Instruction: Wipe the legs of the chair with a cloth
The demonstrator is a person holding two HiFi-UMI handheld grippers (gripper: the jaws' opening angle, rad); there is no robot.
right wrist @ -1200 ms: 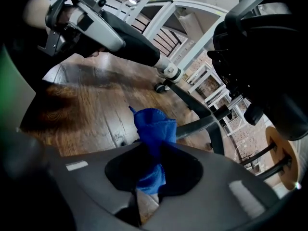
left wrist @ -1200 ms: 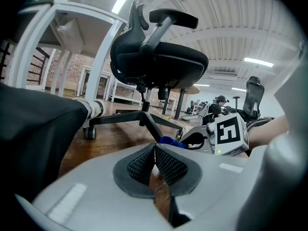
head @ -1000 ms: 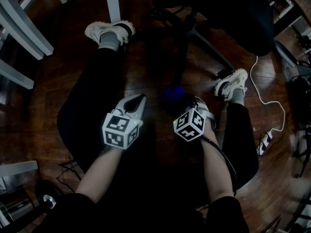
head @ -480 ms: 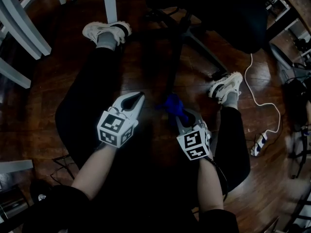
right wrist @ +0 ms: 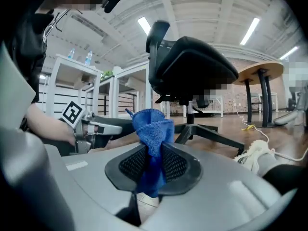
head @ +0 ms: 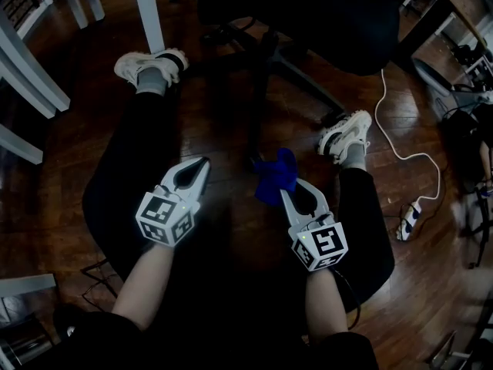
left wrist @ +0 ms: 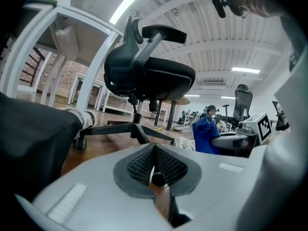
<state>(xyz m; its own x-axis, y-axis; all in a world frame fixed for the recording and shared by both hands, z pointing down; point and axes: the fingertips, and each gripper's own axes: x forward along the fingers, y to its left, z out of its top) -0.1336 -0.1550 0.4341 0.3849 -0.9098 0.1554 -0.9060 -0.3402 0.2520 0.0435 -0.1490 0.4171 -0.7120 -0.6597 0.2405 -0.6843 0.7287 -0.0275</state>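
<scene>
On the floor (head: 223,122), between the person's knees, the chair (head: 323,14) is found with its legs (head: 312,79) spread toward the camera.

Changed over the last second: the right claw (right wrist: 154,163) is seen raised and rolled over, so that its marker cube (head: 320,245) is now turned face-up. The cloth (right wrist: 153,125) is brought up with it, away from the low spot by the chair base. The left claw (left wrist: 154,163) is hardly shifted.

Judgement: one low pass is taken as ended and the cloth is being repositioned. No contact with a leg is seen, so wiping is not under way just now.

Right claw: pads are clamped on the cloth. A blue bunch is pushed up above the tips and a tail is left hanging below. The cloth is held off the floor, near the end of the nearest leg.

Left claw: pads are pressed together, nothing is held, nothing is touched.
</scene>
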